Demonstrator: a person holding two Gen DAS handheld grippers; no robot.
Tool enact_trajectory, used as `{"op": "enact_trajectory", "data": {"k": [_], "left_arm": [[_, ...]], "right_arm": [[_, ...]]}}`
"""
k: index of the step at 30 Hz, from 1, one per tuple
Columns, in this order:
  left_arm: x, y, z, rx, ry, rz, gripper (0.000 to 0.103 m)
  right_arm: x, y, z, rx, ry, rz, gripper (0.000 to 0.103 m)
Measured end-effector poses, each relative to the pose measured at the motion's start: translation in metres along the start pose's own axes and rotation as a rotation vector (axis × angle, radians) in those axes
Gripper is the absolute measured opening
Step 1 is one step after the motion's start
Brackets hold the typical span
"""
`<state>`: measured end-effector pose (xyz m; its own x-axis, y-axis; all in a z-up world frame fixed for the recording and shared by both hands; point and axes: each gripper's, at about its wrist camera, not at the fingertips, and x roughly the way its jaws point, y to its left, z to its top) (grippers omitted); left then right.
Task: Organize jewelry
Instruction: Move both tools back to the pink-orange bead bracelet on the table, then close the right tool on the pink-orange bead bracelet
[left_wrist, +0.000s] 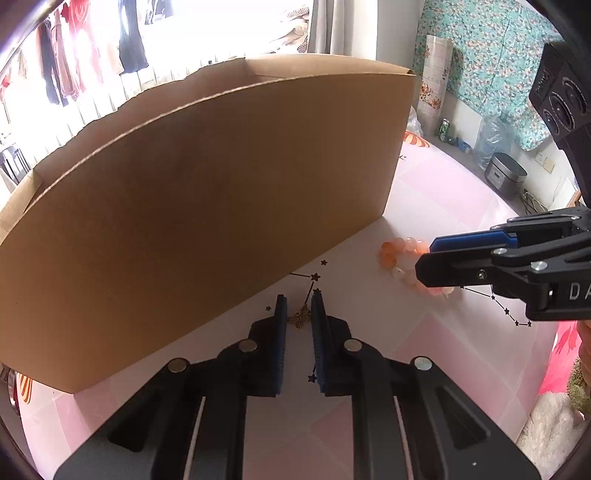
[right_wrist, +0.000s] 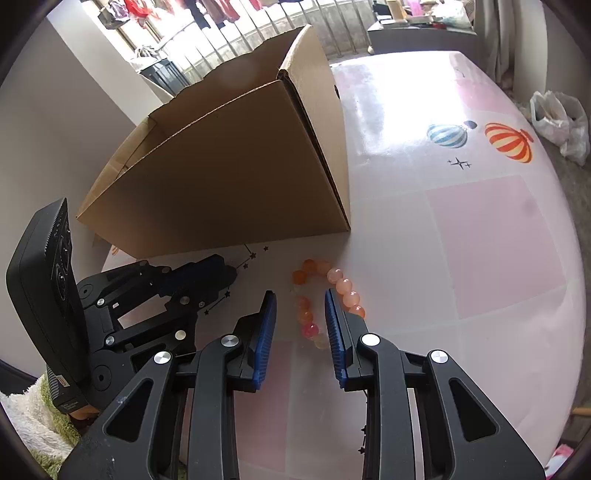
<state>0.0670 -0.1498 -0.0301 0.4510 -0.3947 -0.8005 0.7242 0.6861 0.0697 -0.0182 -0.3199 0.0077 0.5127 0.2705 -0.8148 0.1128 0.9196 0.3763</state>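
- Your left gripper (left_wrist: 299, 306) is down at the tabletop (left_wrist: 443, 206) with a small gold butterfly charm (left_wrist: 301, 316) between its blue pads; the jaws are narrow, but a sliver of gap shows on each side — not gripping yet, as far as I can tell.
- Your right gripper (right_wrist: 300, 314) stands part-open astride one arc of the peach bead bracelet (right_wrist: 343, 286), which lies flat just in front of the cardboard box (right_wrist: 221, 177); nothing is clamped.
- I'd judge this the pick-up step for both pieces.
- Next, pinch fully on each before lifting — the charm is thin and could slip — then carry them over the box wall.
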Motion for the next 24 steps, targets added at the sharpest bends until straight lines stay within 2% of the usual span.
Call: {"op": "enact_trajectory", "data": {"k": [6,12,19,24], "left_arm": [[-0.004,0.003,-0.007,-0.009,0.015,-0.007,0.013],[-0.018,0.016,-0.023,-0.061,0.023,-0.013,0.013],[-0.044,0.036,-0.035,-0.135,-0.006,0.003,0.013],[-0.047,0.053,-0.036,-0.169,0.044,0.016,0.013]], "right_arm": [[-0.005,0.006,-0.002,-0.018,-0.008,-0.006,0.027],[-0.005,0.018,-0.003,-0.062,-0.002,-0.023,0.027],[0.008,0.035,0.002,-0.176,0.033,-0.14,0.026],[0.023,0.04,0.002,-0.197,0.065,-0.181,0.026]]}}
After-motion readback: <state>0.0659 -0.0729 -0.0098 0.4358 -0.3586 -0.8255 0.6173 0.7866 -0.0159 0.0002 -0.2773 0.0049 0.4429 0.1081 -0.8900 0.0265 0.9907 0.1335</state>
